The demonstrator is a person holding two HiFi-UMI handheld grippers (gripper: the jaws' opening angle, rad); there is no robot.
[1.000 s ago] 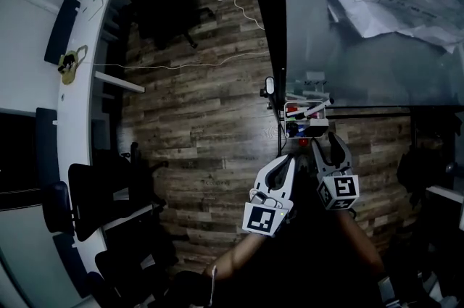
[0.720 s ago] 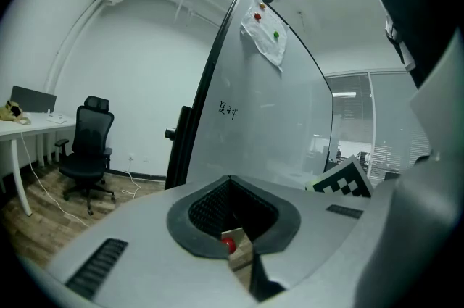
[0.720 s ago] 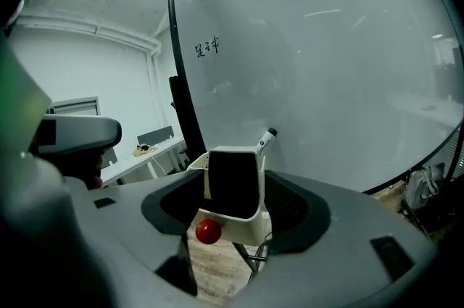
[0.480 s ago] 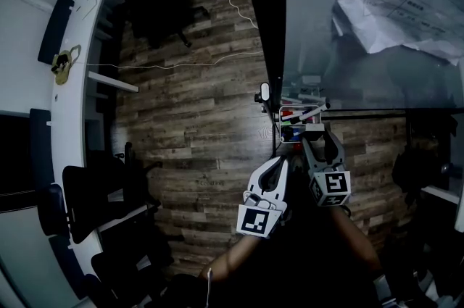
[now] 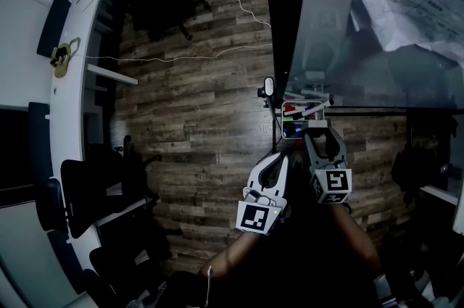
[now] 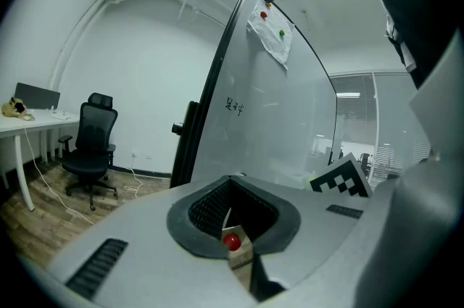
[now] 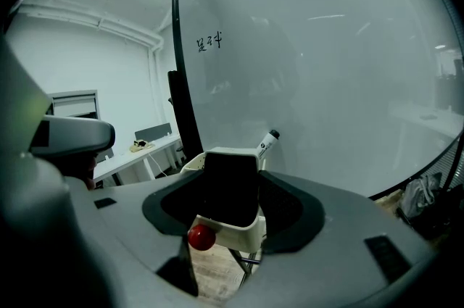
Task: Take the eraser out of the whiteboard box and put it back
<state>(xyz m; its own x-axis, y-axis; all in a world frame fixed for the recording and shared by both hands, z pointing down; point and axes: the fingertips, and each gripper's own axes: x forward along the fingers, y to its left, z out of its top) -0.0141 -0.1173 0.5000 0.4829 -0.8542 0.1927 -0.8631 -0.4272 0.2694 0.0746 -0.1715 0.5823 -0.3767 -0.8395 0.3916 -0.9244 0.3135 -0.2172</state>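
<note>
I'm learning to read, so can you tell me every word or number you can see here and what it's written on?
No text here can be read for sure.
Dark handwritten marks on the big white whiteboard: too small and blurred to read.
Printed white paper sheet stuck on the whiteboard: print too small to read.
Black-and-white square marker patterns: no letters or numbers.

A black office chair [image 6: 90, 147] stands on the wood-plank floor [image 5: 196, 118] near a long white desk [image 5: 67, 125], and a thin white cable [image 5: 181, 57] trails across the planks. A printed paper sheet [image 5: 413, 2] hangs on the whiteboard [image 7: 326, 67], which bears a small handwritten mark [image 7: 209, 42].
</note>
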